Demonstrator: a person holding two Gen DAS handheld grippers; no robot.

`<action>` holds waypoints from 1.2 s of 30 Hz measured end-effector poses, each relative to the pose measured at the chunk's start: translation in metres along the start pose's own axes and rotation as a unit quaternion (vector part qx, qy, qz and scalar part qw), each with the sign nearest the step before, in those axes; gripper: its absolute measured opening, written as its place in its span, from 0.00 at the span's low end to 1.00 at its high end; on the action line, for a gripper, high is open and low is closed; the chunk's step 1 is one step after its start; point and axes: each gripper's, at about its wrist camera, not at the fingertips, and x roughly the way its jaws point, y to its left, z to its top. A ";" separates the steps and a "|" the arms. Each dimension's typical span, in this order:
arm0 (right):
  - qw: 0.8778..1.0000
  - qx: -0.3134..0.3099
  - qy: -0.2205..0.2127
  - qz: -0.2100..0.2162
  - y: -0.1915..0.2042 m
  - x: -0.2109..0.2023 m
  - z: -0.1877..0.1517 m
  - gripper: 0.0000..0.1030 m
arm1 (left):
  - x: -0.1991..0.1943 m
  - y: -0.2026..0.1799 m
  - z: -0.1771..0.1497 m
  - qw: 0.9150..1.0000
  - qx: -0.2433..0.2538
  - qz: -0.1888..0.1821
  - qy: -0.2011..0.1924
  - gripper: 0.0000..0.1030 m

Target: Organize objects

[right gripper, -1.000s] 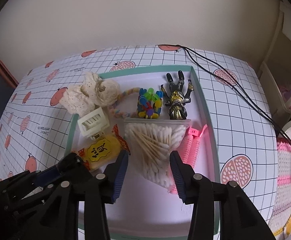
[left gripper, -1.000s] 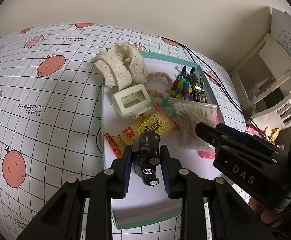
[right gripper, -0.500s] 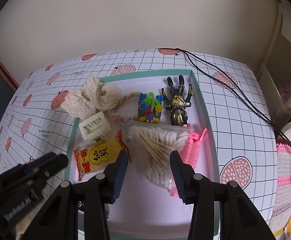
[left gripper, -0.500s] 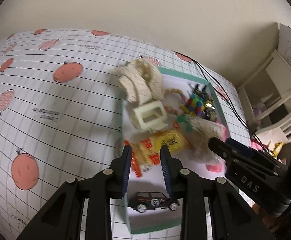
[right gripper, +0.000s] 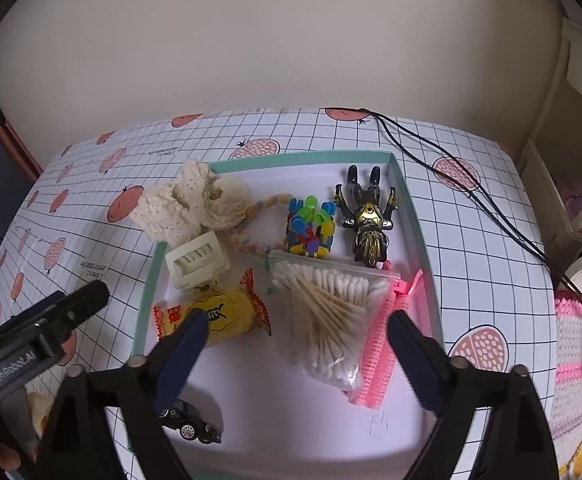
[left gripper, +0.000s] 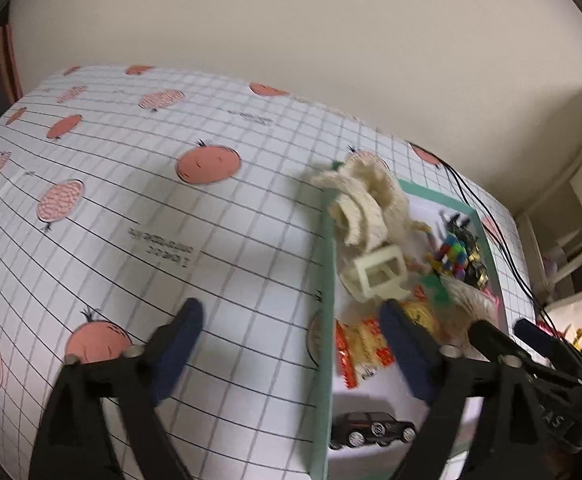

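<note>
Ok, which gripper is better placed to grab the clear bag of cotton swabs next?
Right. The right gripper hangs open directly over the clear bag of cotton swabs, while the left gripper sits open off over the teal box's edge.

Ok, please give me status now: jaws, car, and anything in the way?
Left gripper open, empty. Right gripper open, empty, above tray. Car lies in tray's near corner, free. Nothing in the way.

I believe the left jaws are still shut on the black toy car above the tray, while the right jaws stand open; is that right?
Not quite: the left gripper is open and empty, and the black toy car lies on the tray floor, as the right wrist view shows. The right gripper does stand open.
</note>
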 end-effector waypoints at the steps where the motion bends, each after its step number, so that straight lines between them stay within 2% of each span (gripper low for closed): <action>1: 1.000 0.001 -0.002 -0.001 0.000 -0.001 0.000 0.99 | -0.001 0.002 0.001 1.000 0.000 0.008 -0.005 0.97; 2: 1.000 0.003 -0.005 -0.001 0.000 -0.001 0.000 1.00 | -0.001 0.003 0.002 1.000 0.001 0.015 -0.009 1.00; 8: 1.000 0.014 -0.019 -0.001 -0.002 -0.006 0.002 1.00 | -0.007 0.011 0.006 0.999 0.004 0.037 -0.028 1.00; 14: 0.999 0.019 -0.027 -0.005 -0.001 -0.013 0.005 1.00 | -0.014 0.015 0.012 0.999 0.003 0.032 -0.043 1.00; 24: 0.999 0.022 -0.035 -0.011 0.020 -0.026 0.000 1.00 | -0.047 0.023 0.018 0.995 0.020 0.041 -0.091 1.00; 28: 0.999 0.007 -0.036 -0.019 0.034 -0.033 -0.005 1.00 | -0.056 0.030 0.017 0.995 0.012 0.031 -0.092 1.00; 36: 0.998 0.002 -0.048 -0.028 0.050 -0.052 -0.020 1.00 | -0.076 0.045 0.004 0.993 0.022 0.057 -0.099 1.00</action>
